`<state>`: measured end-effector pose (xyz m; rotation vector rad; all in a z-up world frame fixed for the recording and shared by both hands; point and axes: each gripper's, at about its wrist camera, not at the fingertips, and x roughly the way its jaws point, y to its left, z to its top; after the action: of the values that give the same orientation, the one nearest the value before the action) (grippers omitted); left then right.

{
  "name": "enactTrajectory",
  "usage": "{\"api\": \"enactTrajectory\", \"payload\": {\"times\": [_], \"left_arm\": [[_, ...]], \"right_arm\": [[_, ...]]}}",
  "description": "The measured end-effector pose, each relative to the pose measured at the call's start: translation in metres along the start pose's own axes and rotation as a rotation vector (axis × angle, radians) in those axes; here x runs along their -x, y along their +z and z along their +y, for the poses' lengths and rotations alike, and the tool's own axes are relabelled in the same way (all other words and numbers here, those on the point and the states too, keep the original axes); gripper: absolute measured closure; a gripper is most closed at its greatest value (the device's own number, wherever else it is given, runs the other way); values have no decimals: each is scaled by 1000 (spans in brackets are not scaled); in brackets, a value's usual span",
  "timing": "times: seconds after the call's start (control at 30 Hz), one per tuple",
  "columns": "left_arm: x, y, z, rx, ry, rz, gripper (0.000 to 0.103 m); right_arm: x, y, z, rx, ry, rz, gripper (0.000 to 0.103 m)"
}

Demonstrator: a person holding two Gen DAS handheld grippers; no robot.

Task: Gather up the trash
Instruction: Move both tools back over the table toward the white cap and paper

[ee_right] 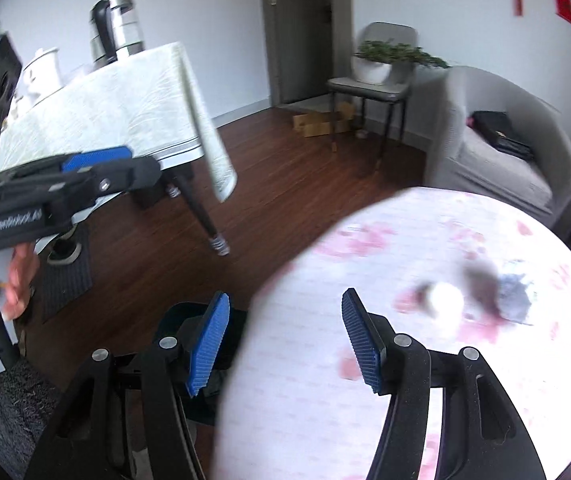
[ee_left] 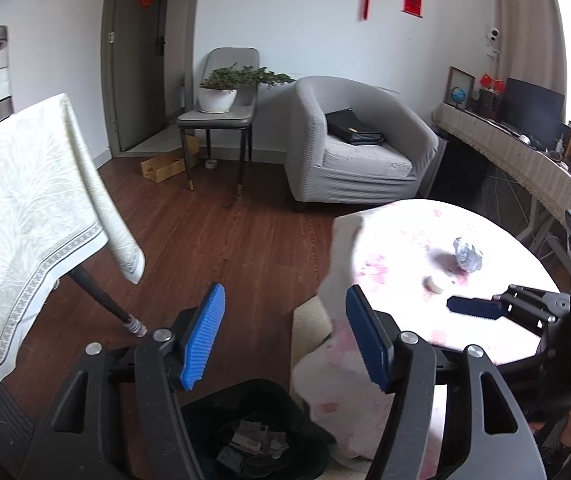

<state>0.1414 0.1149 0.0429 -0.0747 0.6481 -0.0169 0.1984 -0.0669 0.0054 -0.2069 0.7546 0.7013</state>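
Observation:
A crumpled grey-blue paper [ee_left: 467, 257] and a small white scrap [ee_left: 433, 284] lie on the round table with the pink-flowered cloth [ee_left: 397, 236]. The right wrist view shows them blurred, as the grey paper [ee_right: 519, 298] and the white scrap [ee_right: 445, 306]. My left gripper [ee_left: 285, 338] is open and empty above a black trash bin [ee_left: 253, 436] that holds paper scraps, beside the table's edge. My right gripper [ee_right: 285, 340] is open and empty over the table's near left edge, short of the scraps. In the left wrist view the right gripper [ee_left: 475, 307] reaches in over the table.
A table with a pale patterned cloth [ee_left: 17, 184] stands to the left, one leg [ee_left: 105, 300] near the bin. Beyond are a chair with a potted plant [ee_left: 217, 96], a grey armchair [ee_left: 357, 152] holding a black bag, and a cardboard box [ee_left: 165, 164]. A hand [ee_right: 13, 276] holds the left gripper [ee_right: 125, 168].

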Motion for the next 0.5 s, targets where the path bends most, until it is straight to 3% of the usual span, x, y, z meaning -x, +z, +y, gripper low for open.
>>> {"api": "enactTrajectory", "payload": {"times": [0.5], "left_arm": [[-46,6,-84,-85,-83,49,26]], "right_arm": [[43,-21,-96,-119,-139,-38,40]]}}
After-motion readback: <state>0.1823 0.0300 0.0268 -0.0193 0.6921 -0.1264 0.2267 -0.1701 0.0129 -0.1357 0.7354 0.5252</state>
